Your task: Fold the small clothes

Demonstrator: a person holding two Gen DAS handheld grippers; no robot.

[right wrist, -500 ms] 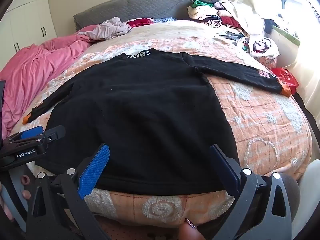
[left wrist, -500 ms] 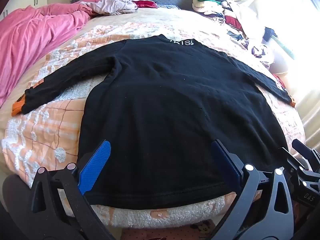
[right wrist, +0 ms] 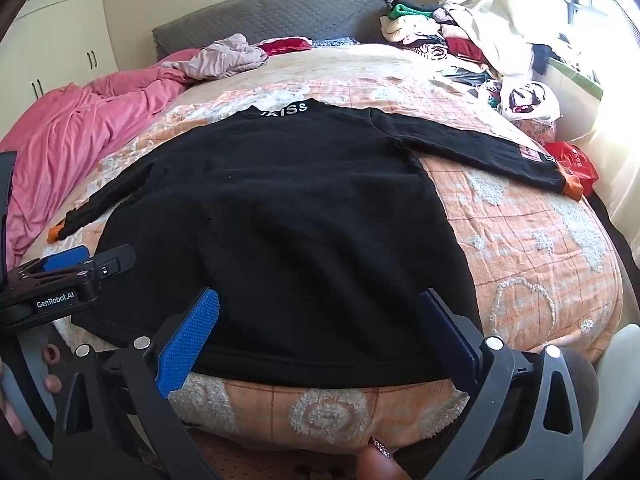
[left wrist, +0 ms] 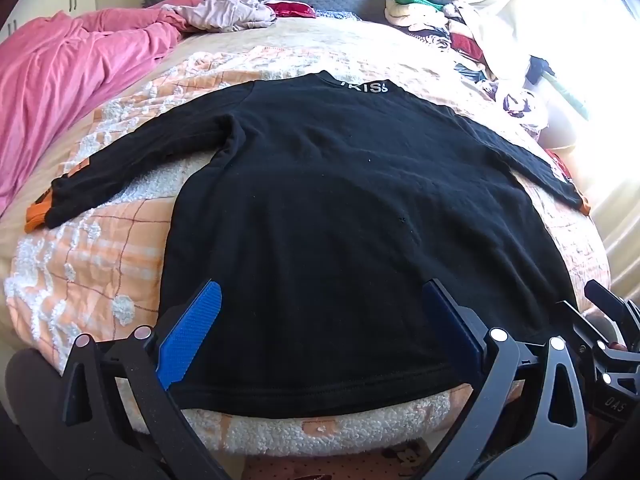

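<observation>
A black long-sleeved top (left wrist: 340, 208) (right wrist: 288, 216) lies flat on the bed, back up, white lettering at the collar, both sleeves spread out with orange cuffs. My left gripper (left wrist: 320, 332) hovers open over the hem near the bed's front edge, nothing between its blue pads. My right gripper (right wrist: 316, 332) is open too, over the hem further right, also holding nothing. The left gripper (right wrist: 64, 276) shows at the left edge of the right wrist view; the right gripper's tip (left wrist: 608, 304) shows at the right edge of the left wrist view.
An orange-and-white quilt (right wrist: 540, 240) covers the bed. A pink blanket (left wrist: 68, 92) is bunched on the left. Loose clothes (right wrist: 228, 56) lie by the grey headboard (right wrist: 280, 16), and a clothes pile (right wrist: 460, 36) sits back right near the window. A red bag (right wrist: 576, 160) lies at the right edge.
</observation>
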